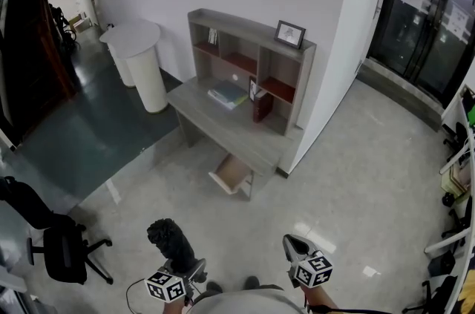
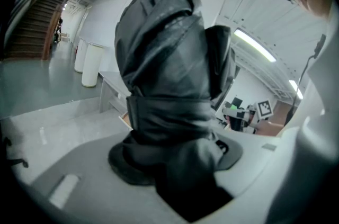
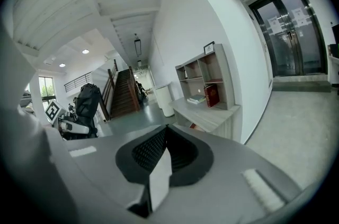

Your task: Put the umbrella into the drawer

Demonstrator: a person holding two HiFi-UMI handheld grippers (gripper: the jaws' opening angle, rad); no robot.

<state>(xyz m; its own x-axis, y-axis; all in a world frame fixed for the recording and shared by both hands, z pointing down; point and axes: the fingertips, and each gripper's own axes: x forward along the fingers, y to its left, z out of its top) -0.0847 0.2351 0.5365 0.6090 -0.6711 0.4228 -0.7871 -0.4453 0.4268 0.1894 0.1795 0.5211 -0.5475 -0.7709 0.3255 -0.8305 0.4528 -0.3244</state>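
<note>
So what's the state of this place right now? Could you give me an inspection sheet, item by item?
Surface: desk, top mostly bare.
Job's things: umbrella folded, in the left gripper; drawer under the desk, pulled open.
Clutter: books and red binder on the desk; picture frame on top of the shelf.
Grippers: left gripper shut on the umbrella; right gripper shut, empty.
Cables: thin cable beside the left gripper.
Surroundings: floor, chair, white round stand, glass doors.
</note>
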